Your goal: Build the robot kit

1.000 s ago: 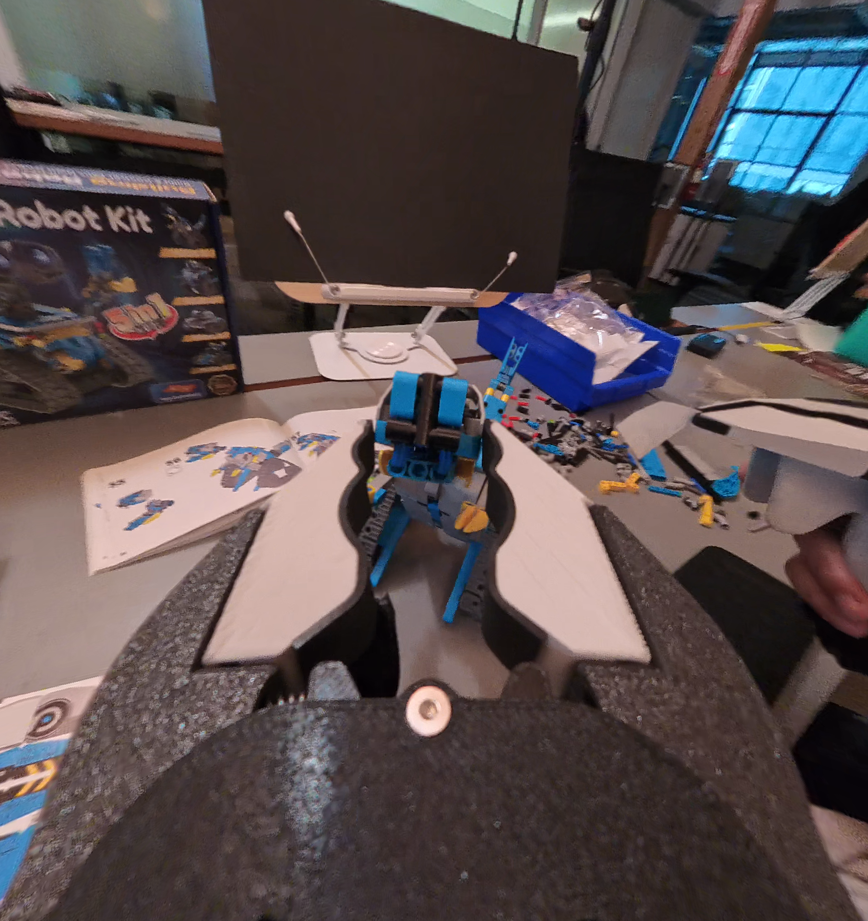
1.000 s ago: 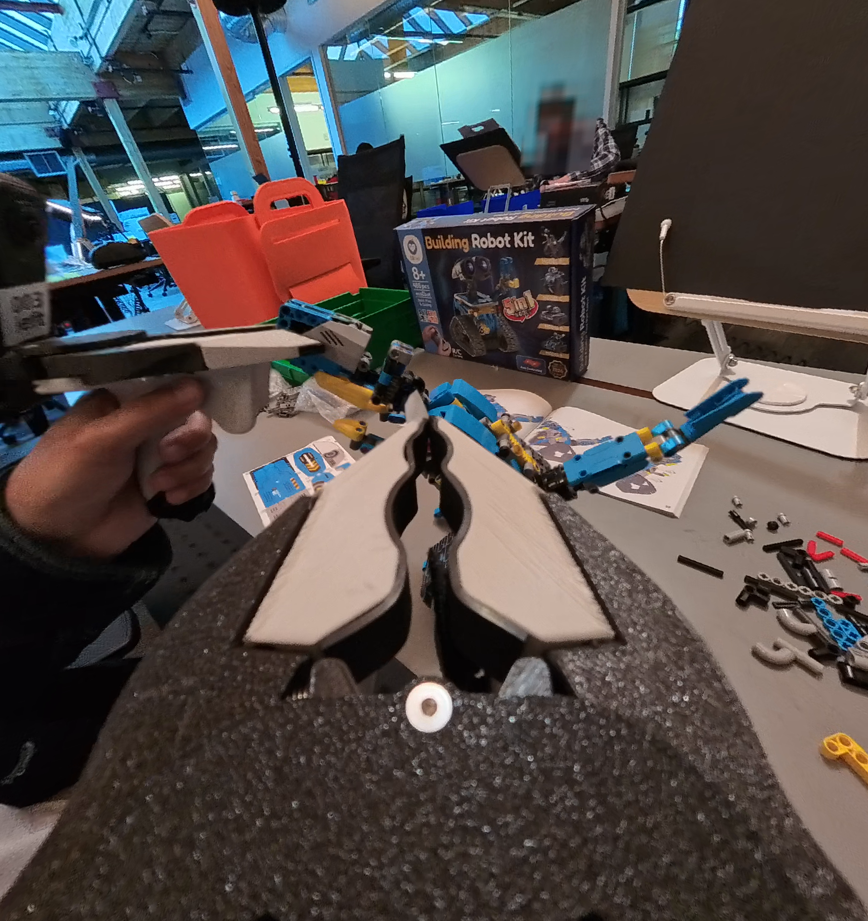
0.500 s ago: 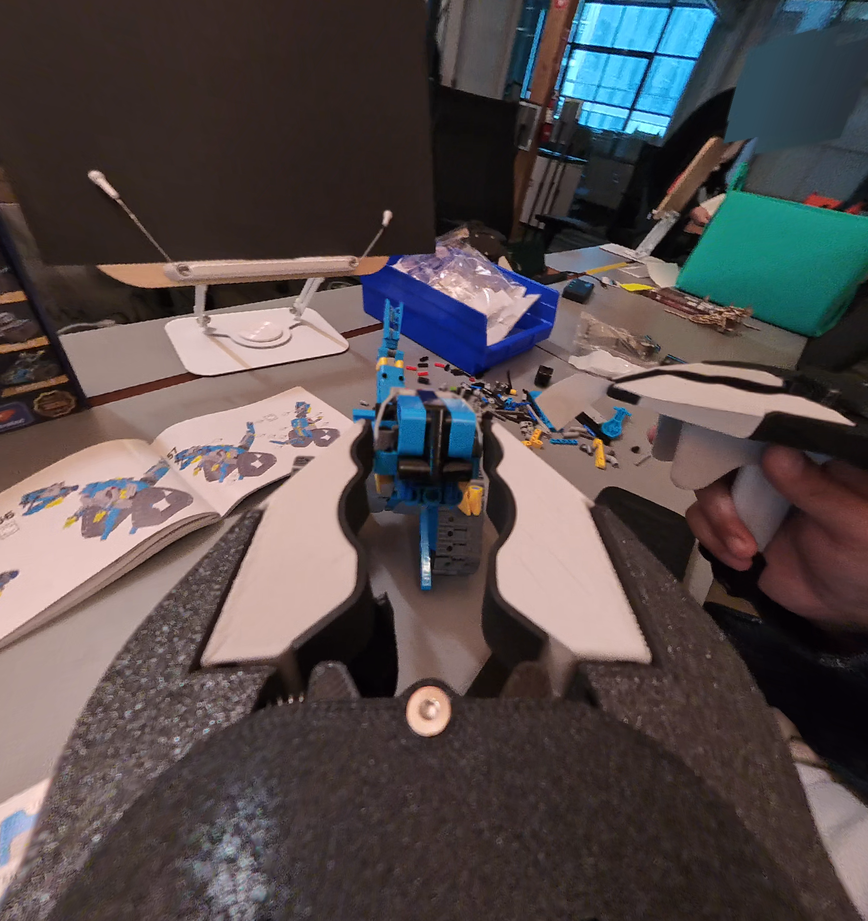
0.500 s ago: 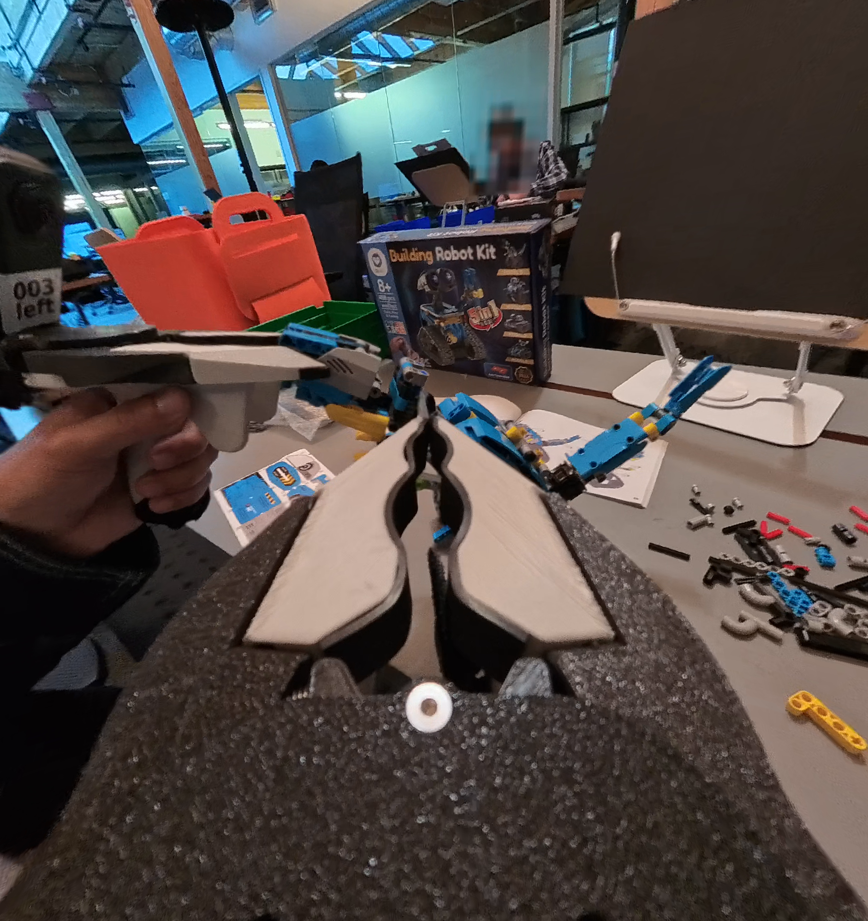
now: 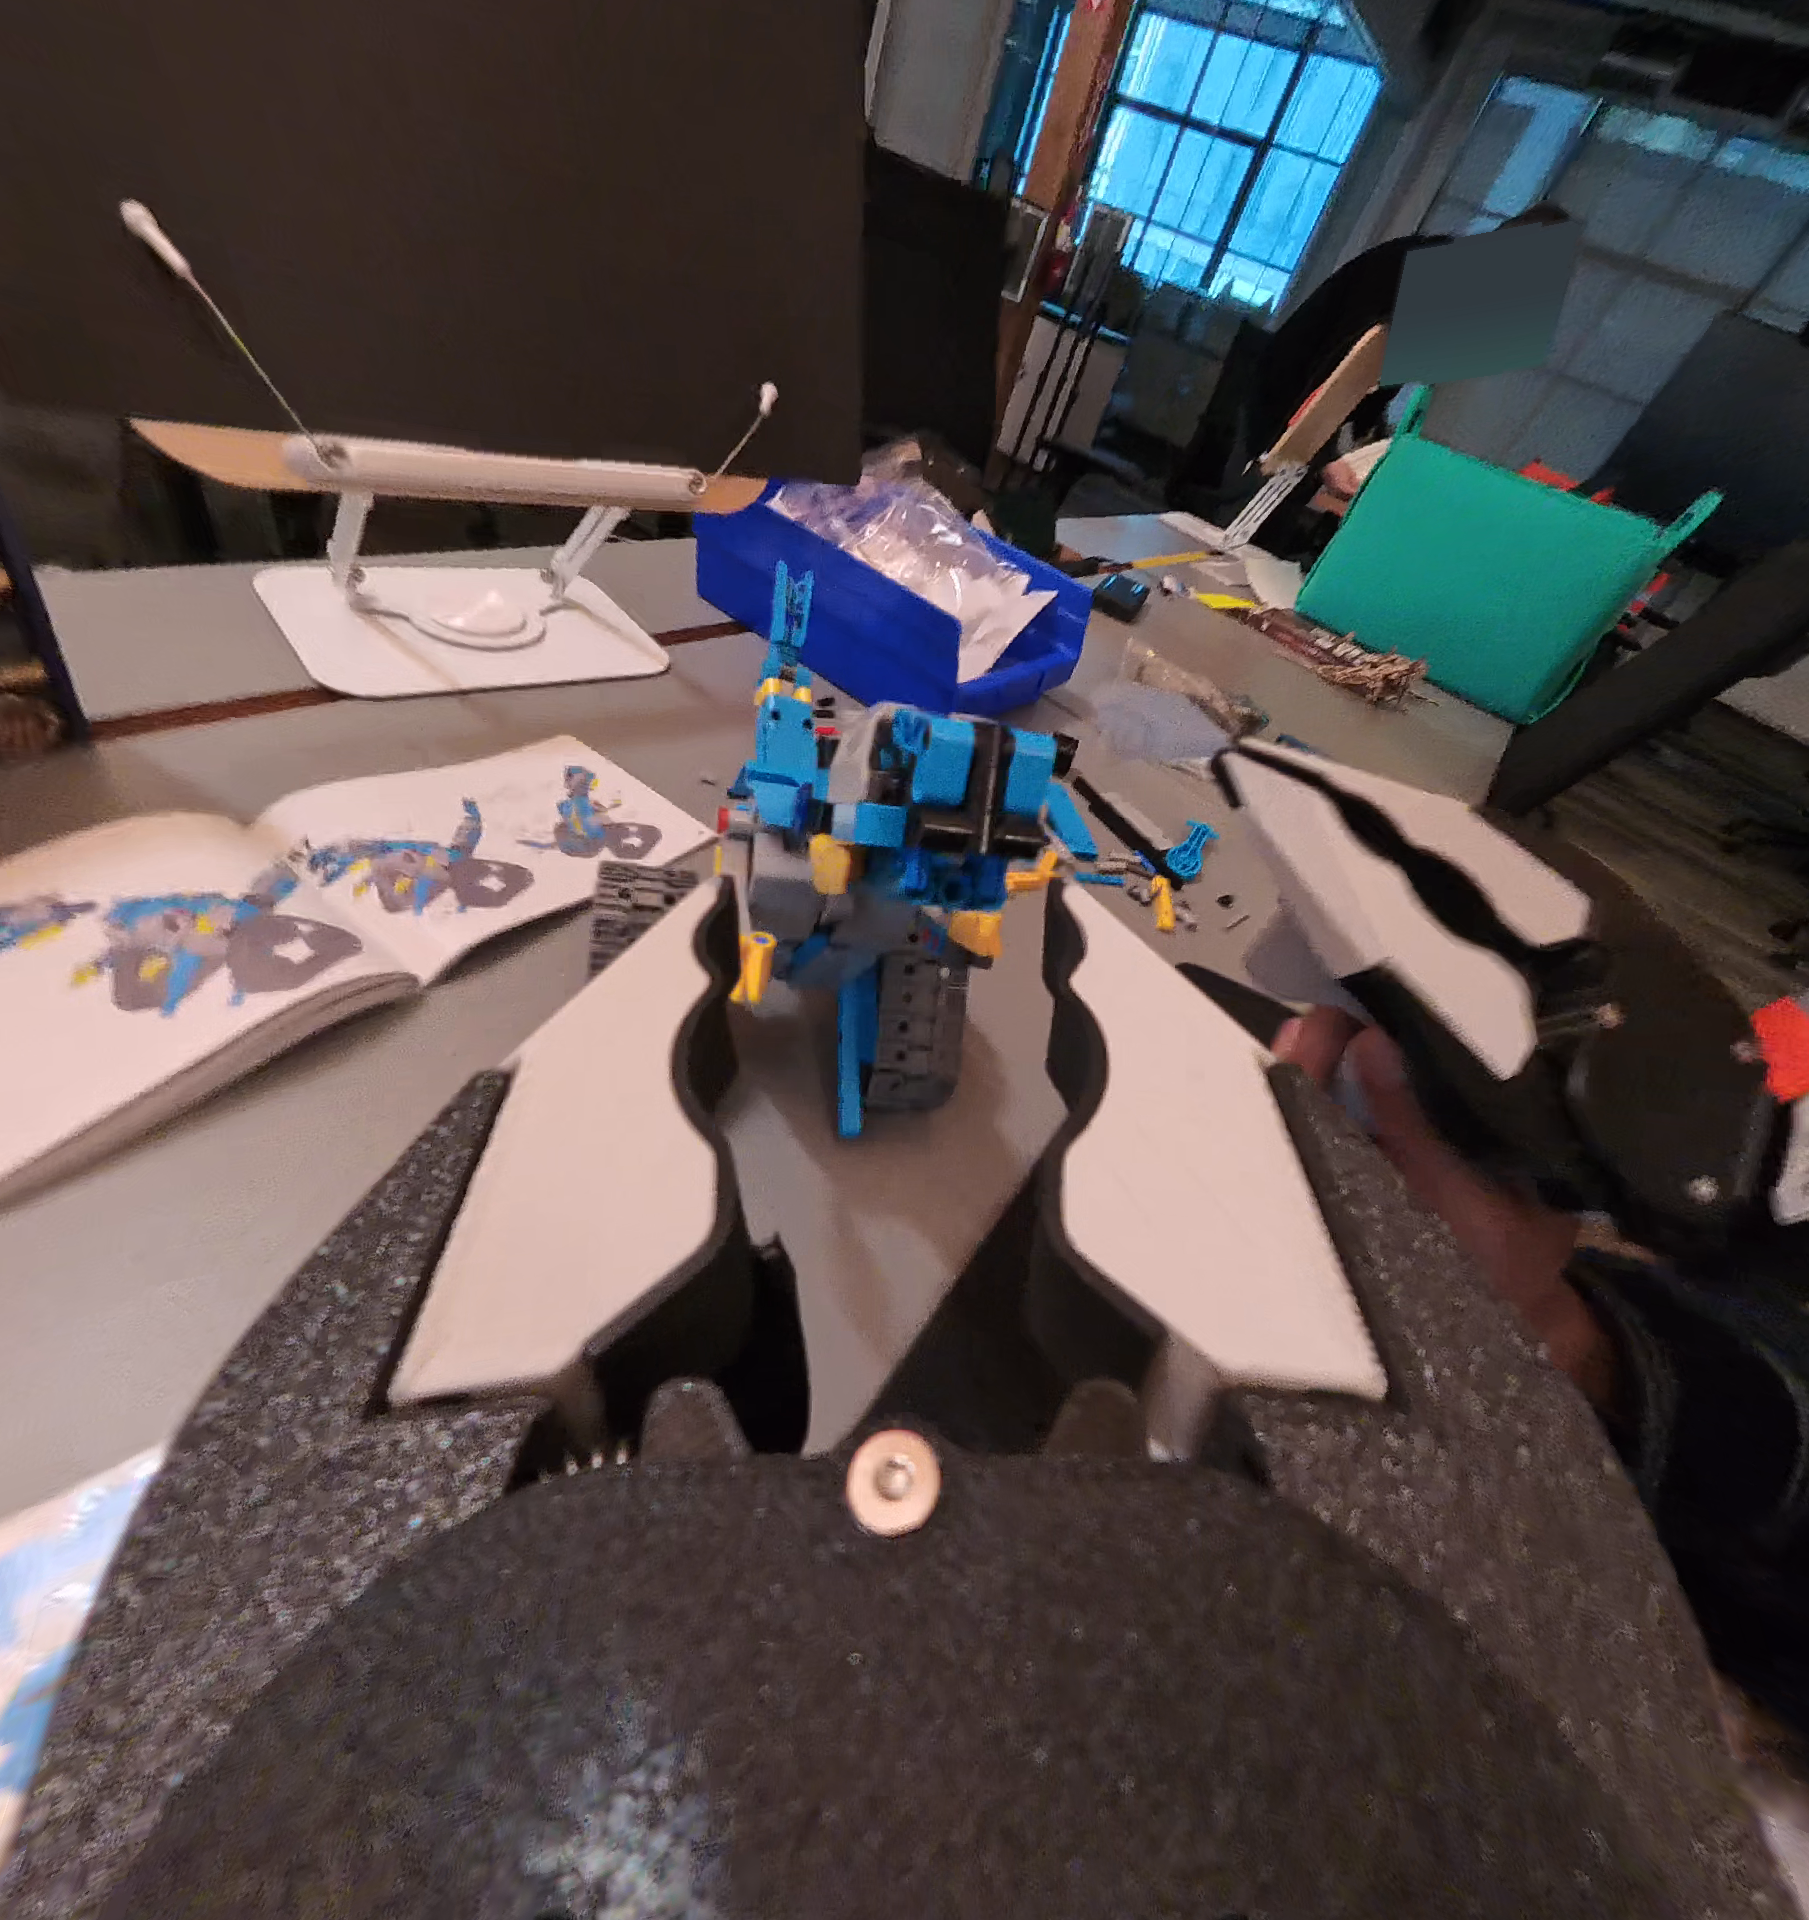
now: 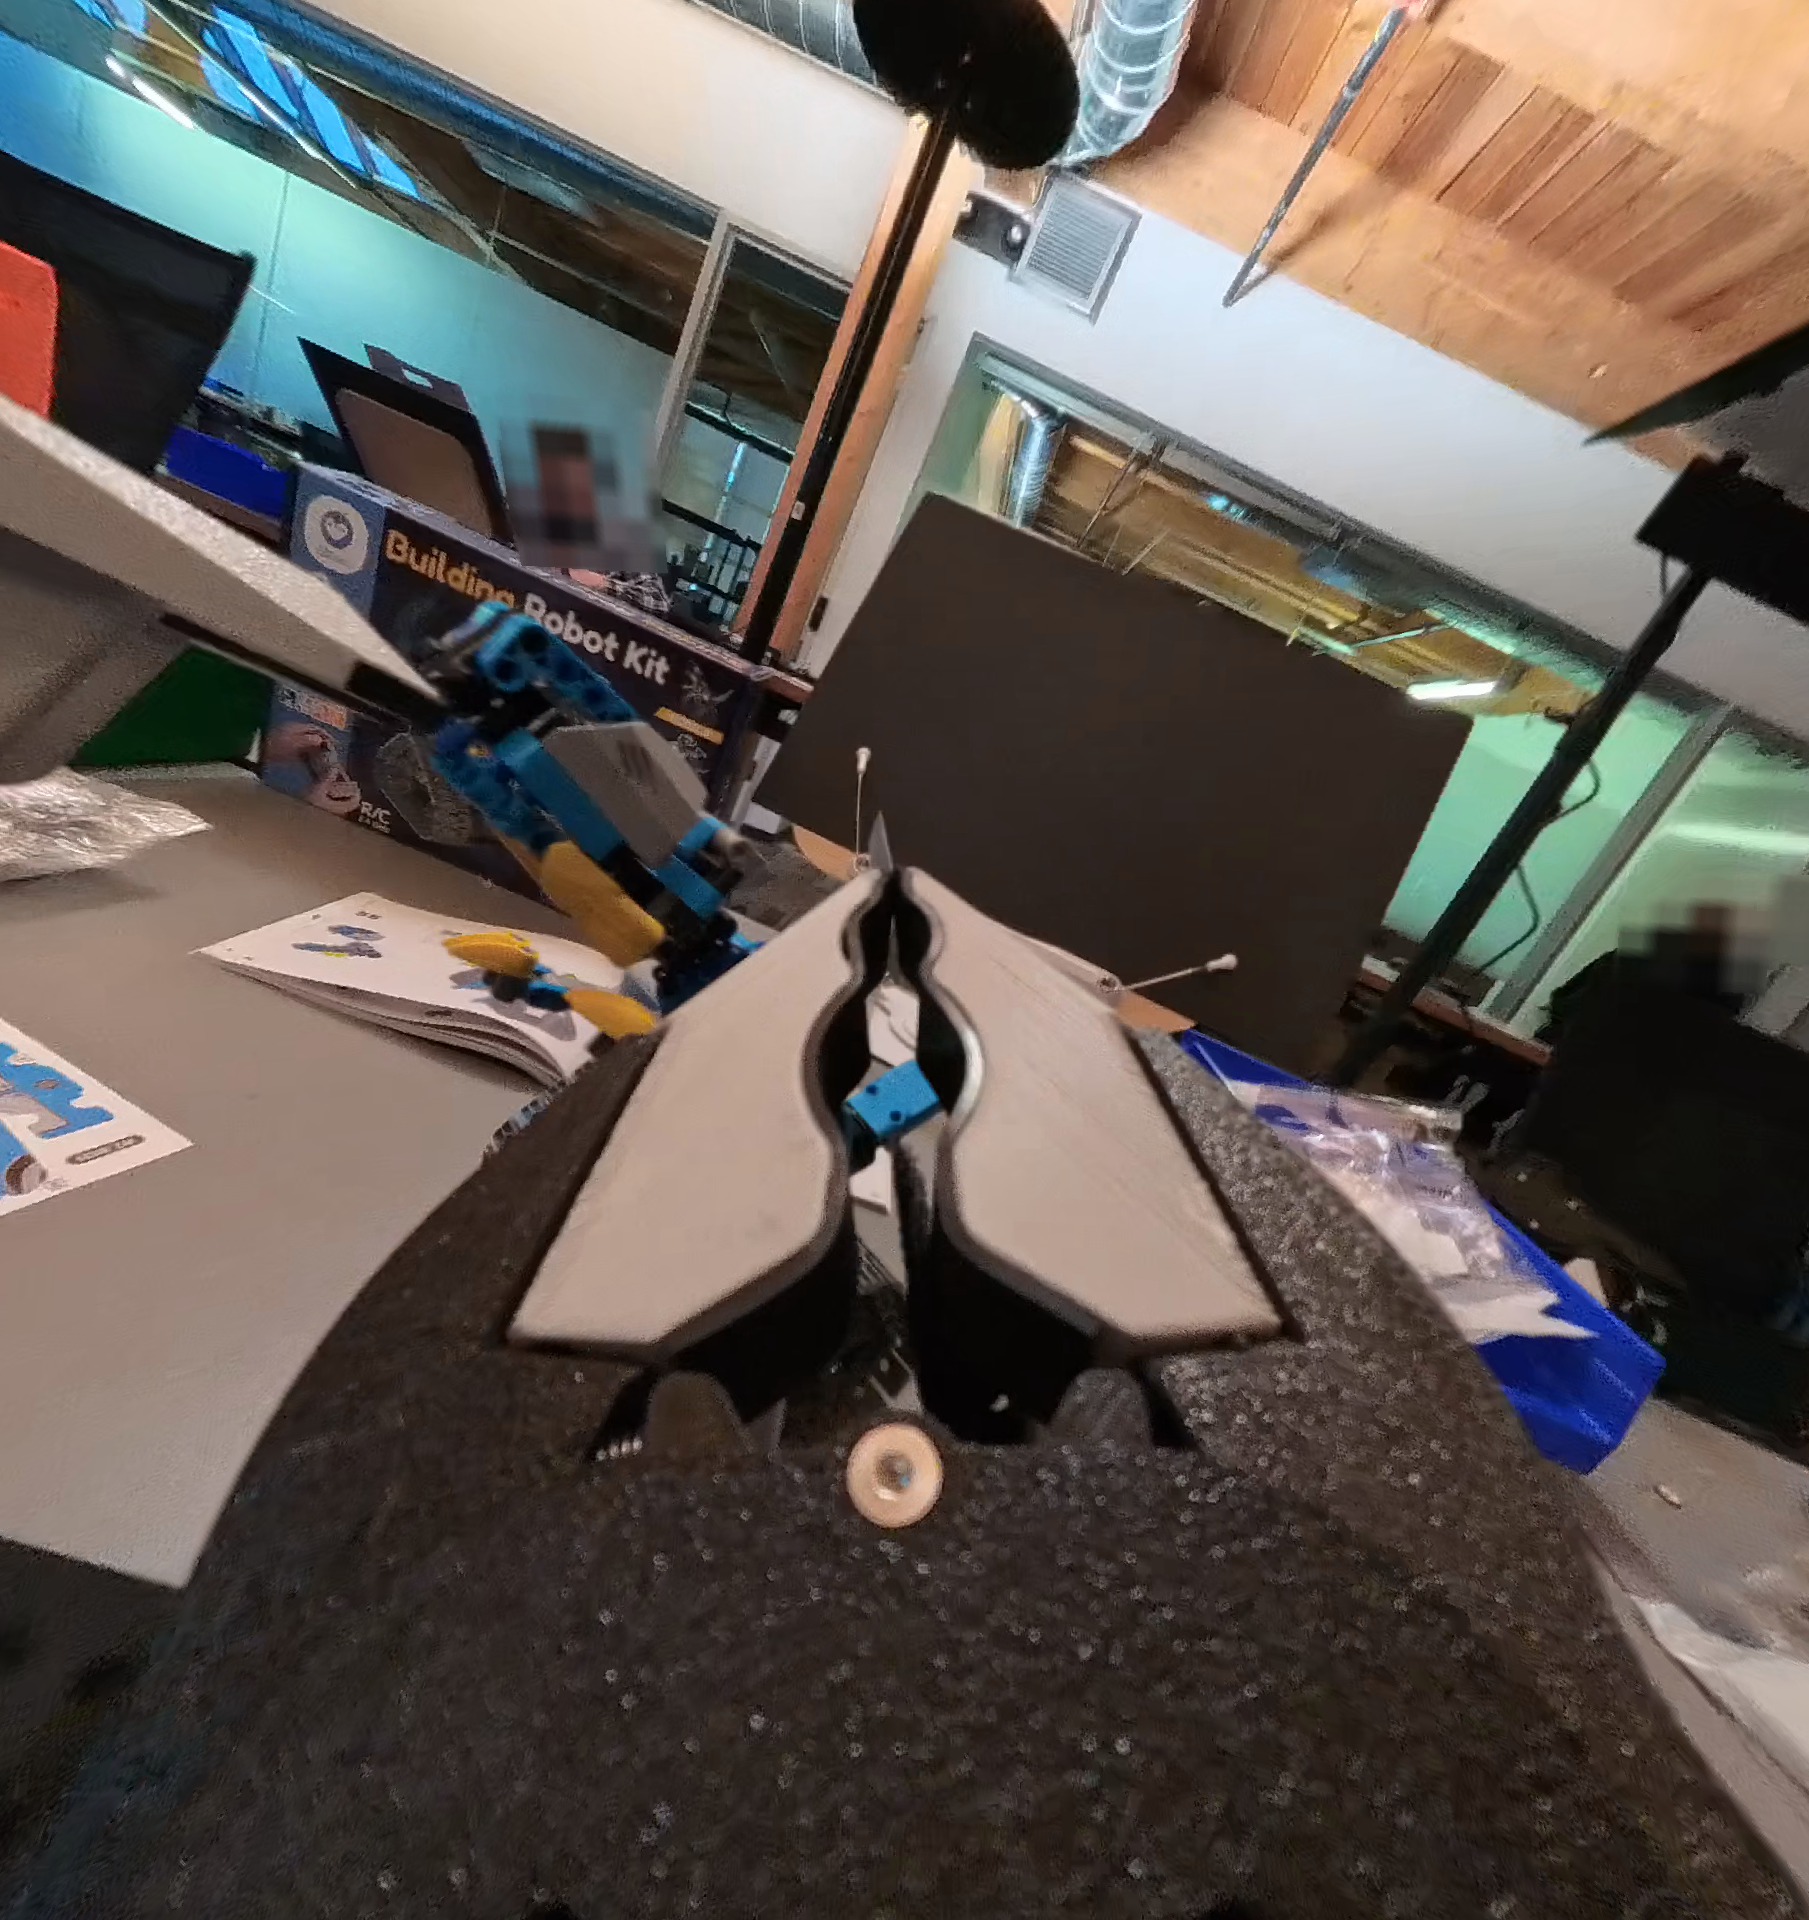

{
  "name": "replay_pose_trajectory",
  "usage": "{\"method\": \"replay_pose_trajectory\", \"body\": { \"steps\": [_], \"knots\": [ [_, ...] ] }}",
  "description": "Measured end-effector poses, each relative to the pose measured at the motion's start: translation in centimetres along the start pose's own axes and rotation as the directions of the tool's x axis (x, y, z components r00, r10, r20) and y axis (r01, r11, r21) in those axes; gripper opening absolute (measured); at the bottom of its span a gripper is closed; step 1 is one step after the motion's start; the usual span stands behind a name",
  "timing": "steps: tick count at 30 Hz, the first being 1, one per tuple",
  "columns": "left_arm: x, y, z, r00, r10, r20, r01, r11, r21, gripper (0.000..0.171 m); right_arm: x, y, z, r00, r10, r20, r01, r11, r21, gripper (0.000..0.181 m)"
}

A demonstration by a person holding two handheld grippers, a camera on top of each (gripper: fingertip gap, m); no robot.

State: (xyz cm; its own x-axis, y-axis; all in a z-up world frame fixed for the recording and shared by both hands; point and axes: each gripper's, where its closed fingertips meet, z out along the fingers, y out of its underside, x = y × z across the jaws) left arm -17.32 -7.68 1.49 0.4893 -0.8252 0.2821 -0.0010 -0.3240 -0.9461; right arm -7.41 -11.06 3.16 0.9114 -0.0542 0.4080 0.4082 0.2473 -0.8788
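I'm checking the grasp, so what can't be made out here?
- Left wrist view: motion blur hides whether the left gripper touches the toy robot.
- Right wrist view: right gripper hides most of the blue piece.
- Loose parts: too small.

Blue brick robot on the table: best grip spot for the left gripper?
Probably the blocky blue head of the brick robot, pinched across its flat left and right faces. Come in level from the near side, where the open left gripper already faces it. Avoid the thin raised arm, which looks too slender to hold.
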Motion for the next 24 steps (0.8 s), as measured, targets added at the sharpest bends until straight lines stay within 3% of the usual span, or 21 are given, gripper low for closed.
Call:
{"method": "replay_pose_trajectory", "body": {
  "steps": [3,6,12,16,24],
  "knots": [
    [0.5,-0.6,-1.1,0.996,-0.094,0.000,0.094,0.996,0.012,0.054,-1.7,-0.4,0.9,0.999,-0.033,-0.012,0.033,0.999,0.017,0.000],
    [0.9,-1.5,-2.0,0.995,-0.088,0.042,0.088,0.996,-0.004,0.052,-2.0,-0.3,1.5,0.995,-0.042,-0.088,0.045,0.998,0.039,0.000],
    [5.6,-2.1,-0.3,0.997,0.048,0.060,-0.033,0.973,-0.229,0.050,-2.1,-0.3,-0.5,0.962,-0.090,-0.258,0.119,0.988,0.098,0.000],
    [8.0,-0.9,1.8,0.992,0.094,0.080,-0.061,0.935,-0.350,0.039,-2.4,-0.7,-1.1,0.961,-0.099,-0.260,0.139,0.980,0.139,0.000],
    [8.1,-0.3,3.5,0.987,-0.054,0.150,0.104,0.933,-0.344,0.029,-2.4,-1.1,-1.5,0.962,-0.092,-0.255,0.142,0.973,0.184,0.000]
  ]
}}
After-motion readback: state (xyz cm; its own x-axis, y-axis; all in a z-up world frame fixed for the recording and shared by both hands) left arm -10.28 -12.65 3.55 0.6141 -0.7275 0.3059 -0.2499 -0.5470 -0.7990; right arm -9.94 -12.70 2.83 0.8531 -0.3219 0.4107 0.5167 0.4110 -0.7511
